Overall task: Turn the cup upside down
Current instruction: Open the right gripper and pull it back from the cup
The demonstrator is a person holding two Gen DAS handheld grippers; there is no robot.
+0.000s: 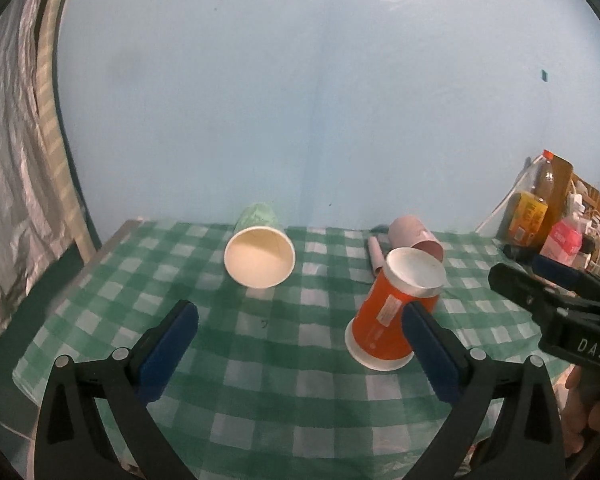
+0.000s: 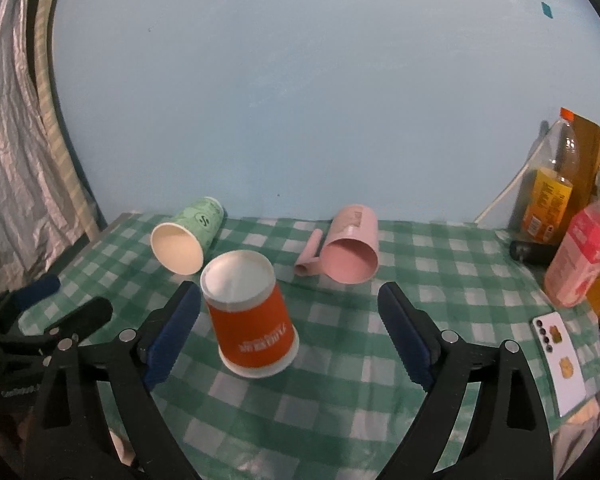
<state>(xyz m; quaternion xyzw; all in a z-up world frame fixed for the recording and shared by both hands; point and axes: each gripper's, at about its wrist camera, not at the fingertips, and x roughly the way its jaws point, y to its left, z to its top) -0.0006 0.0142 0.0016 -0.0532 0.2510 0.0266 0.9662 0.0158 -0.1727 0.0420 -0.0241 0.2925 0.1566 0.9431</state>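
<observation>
An orange paper cup (image 1: 388, 312) stands upside down on the green checked tablecloth (image 1: 260, 380), its white base up; it also shows in the right wrist view (image 2: 252, 320). A green paper cup (image 1: 260, 248) lies on its side, mouth toward me, also in the right wrist view (image 2: 188, 236). A pink mug (image 2: 350, 248) lies on its side, handle to the left. My left gripper (image 1: 300, 320) is open and empty, the orange cup by its right finger. My right gripper (image 2: 290, 308) is open and empty, the orange cup just inside its left finger.
Bottles and a pink carton (image 2: 580, 256) stand at the right table edge, with a phone (image 2: 558, 360) lying near the front right. A curtain (image 2: 16, 160) hangs at the left. The blue wall (image 2: 300, 100) is behind the table. The right gripper shows in the left wrist view (image 1: 548, 284).
</observation>
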